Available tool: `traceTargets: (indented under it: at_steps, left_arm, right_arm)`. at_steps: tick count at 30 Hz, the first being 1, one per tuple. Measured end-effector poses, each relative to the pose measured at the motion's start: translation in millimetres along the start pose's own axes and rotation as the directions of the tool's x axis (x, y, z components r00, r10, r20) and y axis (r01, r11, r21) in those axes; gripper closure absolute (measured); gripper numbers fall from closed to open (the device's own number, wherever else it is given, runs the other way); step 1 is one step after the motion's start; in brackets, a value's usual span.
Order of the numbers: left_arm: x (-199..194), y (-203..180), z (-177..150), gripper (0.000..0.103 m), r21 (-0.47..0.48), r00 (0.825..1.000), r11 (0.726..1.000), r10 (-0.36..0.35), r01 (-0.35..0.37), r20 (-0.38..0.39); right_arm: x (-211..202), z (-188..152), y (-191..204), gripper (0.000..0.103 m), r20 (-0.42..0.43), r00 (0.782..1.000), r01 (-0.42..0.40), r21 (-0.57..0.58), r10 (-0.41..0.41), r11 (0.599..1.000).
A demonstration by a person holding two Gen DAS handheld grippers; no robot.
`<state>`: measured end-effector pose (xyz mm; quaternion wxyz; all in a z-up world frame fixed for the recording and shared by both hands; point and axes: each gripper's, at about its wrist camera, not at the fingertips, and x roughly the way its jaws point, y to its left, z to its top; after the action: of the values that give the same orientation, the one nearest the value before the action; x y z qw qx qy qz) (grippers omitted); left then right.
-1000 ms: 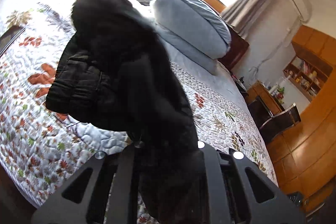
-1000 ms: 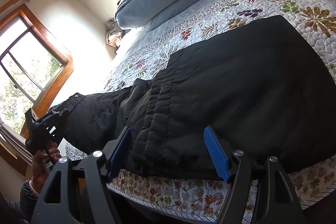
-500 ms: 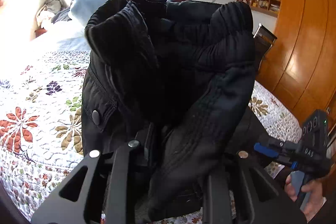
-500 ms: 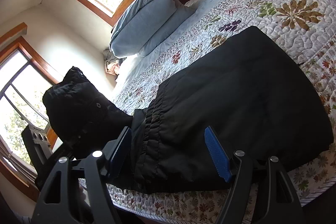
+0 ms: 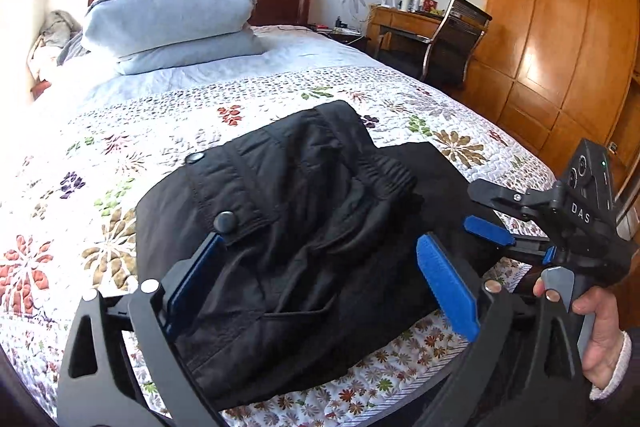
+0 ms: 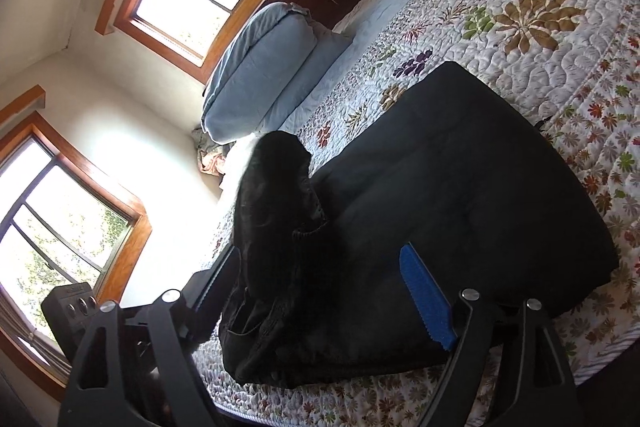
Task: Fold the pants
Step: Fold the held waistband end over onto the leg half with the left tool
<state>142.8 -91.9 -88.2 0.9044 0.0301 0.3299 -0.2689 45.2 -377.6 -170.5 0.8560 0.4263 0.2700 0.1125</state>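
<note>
The black padded pants (image 5: 304,235) lie on the flowered quilt (image 5: 120,147) near the bed's front edge, the waistband end folded over onto the flat legs (image 6: 460,179). My left gripper (image 5: 320,283) is open, its blue pads (image 5: 448,287) either side of the folded waistband part, not clamped. My right gripper (image 6: 320,295) is open at the front edge of the pants; the left pad is hidden behind bunched cloth (image 6: 276,211). The right gripper also shows at the right of the left wrist view (image 5: 492,231), jaws apart.
Folded light blue bedding (image 5: 172,15) sits at the head of the bed. A desk and chair (image 5: 448,31) and wooden wardrobe (image 5: 560,27) stand to the right. Windows (image 6: 188,3) line the wall on the other side.
My left gripper carried the lifted waistband end over onto the legs, lowered it and opened. The pants now lie folded. My right gripper stayed open at the front edge.
</note>
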Motion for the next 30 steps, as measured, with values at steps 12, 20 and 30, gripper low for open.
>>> traceTargets:
  at_steps: [12, 20, 30]
  left_arm:
    - [-31, 86, -17, 0.003, -0.338, 0.985, 0.928, 0.127, -0.159, -0.115]
    - [-41, 126, -38, 0.003, -0.475, 0.983, 0.864, 0.108, -0.167, -0.149]
    - [-36, 132, -42, 0.003, -0.517, 0.984, 0.844, 0.07, -0.147, -0.165]
  right_arm:
    - [10, 10, -4, 0.003, -0.013, 0.991, -0.131, 0.129, 0.134, 0.983]
    - [8, 21, 16, 0.003, -0.015, 0.982, -0.189, 0.081, 0.19, 0.979]
    - [64, 9, 8, 0.003, -0.1, 0.968, -0.209, 0.197, 0.231, 0.958]
